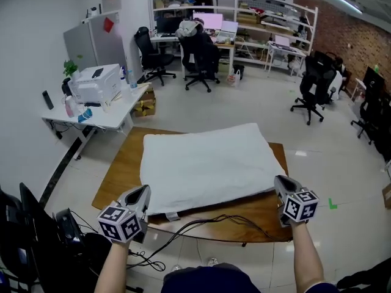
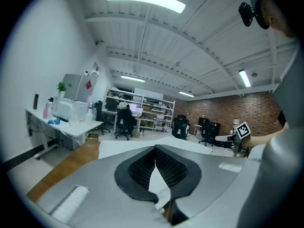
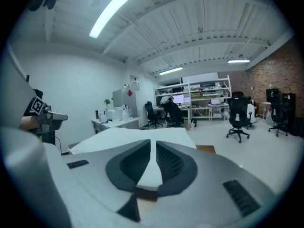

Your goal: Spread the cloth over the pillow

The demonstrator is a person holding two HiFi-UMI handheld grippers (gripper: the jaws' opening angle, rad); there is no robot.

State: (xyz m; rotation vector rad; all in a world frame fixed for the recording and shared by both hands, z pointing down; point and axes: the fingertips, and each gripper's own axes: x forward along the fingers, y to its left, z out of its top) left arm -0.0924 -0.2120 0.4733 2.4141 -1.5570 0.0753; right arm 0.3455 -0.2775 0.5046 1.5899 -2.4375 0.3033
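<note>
A white cloth [image 1: 208, 163] lies spread flat over a padded shape on the wooden table [image 1: 119, 170]; the pillow under it is hidden, apart from a small tag [image 1: 173, 215] at the near edge. My left gripper [image 1: 145, 191] sits at the cloth's near left corner. In the left gripper view its jaws [image 2: 155, 152] meet at the tips with white cloth [image 2: 159, 182] between them. My right gripper [image 1: 278, 180] is at the near right corner. Its jaws [image 3: 153, 145] stand a narrow slit apart, filled with white cloth [image 3: 150, 172].
Black cables [image 1: 214, 223] trail over the table's near edge to the floor. A white desk with a printer [image 1: 98, 83] stands at the left. Office chairs [image 1: 198, 57], another chair [image 1: 313, 87] and shelving [image 1: 244, 17] are farther back. Dark gear [image 1: 36, 237] sits at my lower left.
</note>
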